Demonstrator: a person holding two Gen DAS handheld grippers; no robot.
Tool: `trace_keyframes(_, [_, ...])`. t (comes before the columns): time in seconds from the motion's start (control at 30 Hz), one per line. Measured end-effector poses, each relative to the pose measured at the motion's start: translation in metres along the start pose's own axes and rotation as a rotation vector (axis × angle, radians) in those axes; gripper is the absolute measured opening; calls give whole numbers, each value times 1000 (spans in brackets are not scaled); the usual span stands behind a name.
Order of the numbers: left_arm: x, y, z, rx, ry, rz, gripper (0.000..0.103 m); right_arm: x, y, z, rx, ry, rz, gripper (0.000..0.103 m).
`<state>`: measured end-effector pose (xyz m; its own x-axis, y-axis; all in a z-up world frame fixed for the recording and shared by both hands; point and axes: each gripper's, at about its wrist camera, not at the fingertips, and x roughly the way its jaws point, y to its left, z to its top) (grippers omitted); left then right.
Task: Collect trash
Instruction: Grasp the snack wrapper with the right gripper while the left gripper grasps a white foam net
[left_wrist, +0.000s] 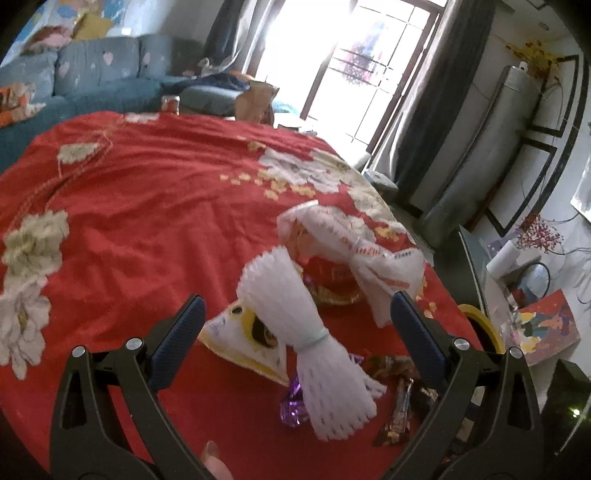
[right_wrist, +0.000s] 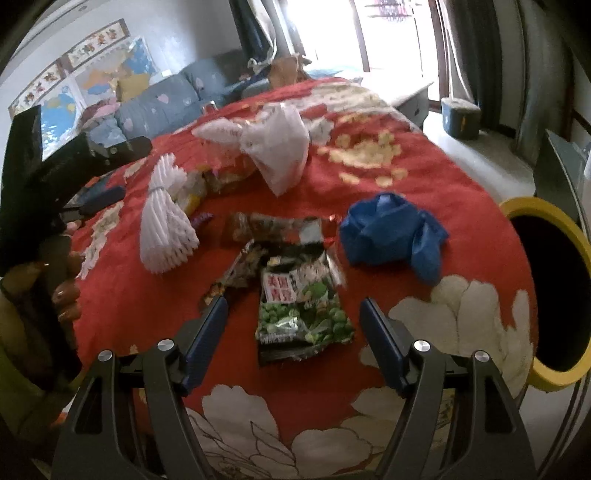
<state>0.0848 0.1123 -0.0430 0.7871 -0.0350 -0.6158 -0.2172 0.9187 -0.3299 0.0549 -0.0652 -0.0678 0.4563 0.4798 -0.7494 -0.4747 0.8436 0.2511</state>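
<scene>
Over the red flowered surface (right_wrist: 424, 192), the right gripper (right_wrist: 293, 314) hangs spread wide and empty, its jaws either side of a green snack wrapper (right_wrist: 303, 314) lying flat just beyond them. Further left, the left gripper (left_wrist: 293, 314) is likewise spread, holding nothing, with a white foam net (left_wrist: 295, 325) and a yellow-edged wrapper (left_wrist: 243, 339) between its jaws. A yellow-rimmed bin (right_wrist: 554, 291) stands at the surface's right edge, its inside too dark to read, near a blue crumpled bag (right_wrist: 391, 232).
</scene>
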Motion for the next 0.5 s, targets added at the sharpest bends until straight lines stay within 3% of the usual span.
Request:
trace_keyframes(0.27, [16, -8, -19, 14, 78, -4, 88, 4, -9, -5, 30, 28, 12, 53])
trace_keyframes(0.37, [17, -8, -23, 27, 93, 1, 78, 2, -14, -5, 48, 35, 29, 49])
trace_keyframes(0.5, [17, -4, -25, 17, 118, -8, 55, -1, -13, -7, 39, 39, 33, 48])
